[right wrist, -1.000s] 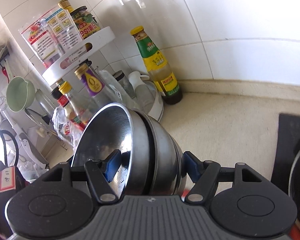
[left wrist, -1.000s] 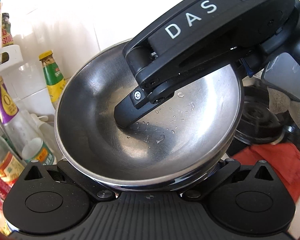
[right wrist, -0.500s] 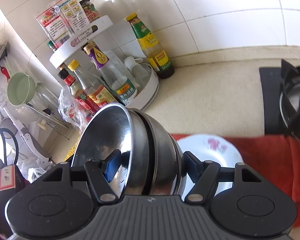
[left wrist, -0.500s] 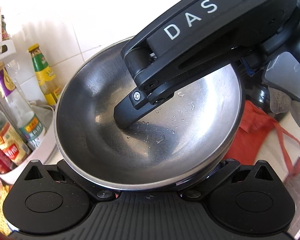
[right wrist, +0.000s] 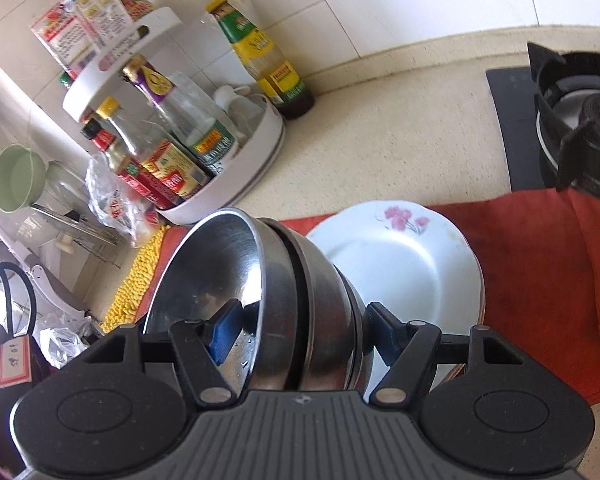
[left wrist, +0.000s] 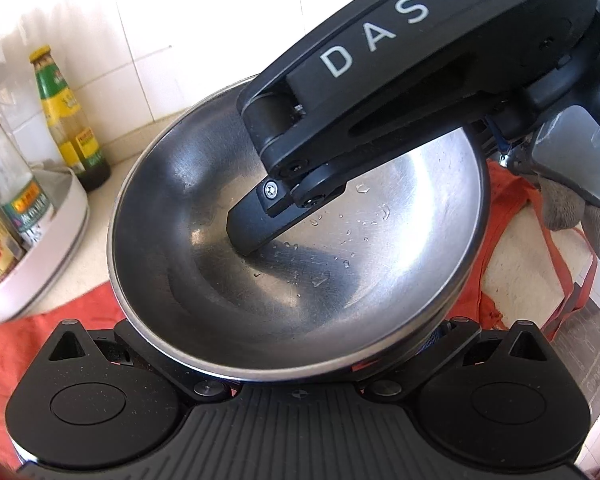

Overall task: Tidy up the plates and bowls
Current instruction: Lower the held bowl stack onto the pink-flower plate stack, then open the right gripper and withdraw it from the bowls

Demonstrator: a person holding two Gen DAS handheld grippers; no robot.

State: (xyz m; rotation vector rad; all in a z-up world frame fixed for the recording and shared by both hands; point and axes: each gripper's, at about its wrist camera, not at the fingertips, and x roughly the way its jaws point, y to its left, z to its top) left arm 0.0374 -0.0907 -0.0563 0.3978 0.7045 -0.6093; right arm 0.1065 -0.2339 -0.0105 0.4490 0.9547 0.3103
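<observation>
Our right gripper (right wrist: 296, 340) clamps the nested steel bowls (right wrist: 284, 292) by the rim — tilted above the white plate (right wrist: 412, 264) on the table's red cloth (right wrist: 540, 248); our left gripper's (left wrist: 296, 364) state we cannot tell

Left gripper (left wrist: 296, 344) fingertips hidden under bowl stack (left wrist: 284, 264); plate (right wrist: 404, 264) near edge covered by bowls.

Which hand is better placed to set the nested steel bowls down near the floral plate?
Right. Its tongs clamp the nested steel bowls just above the floral plate; the left tongs' grip is hidden.
</observation>
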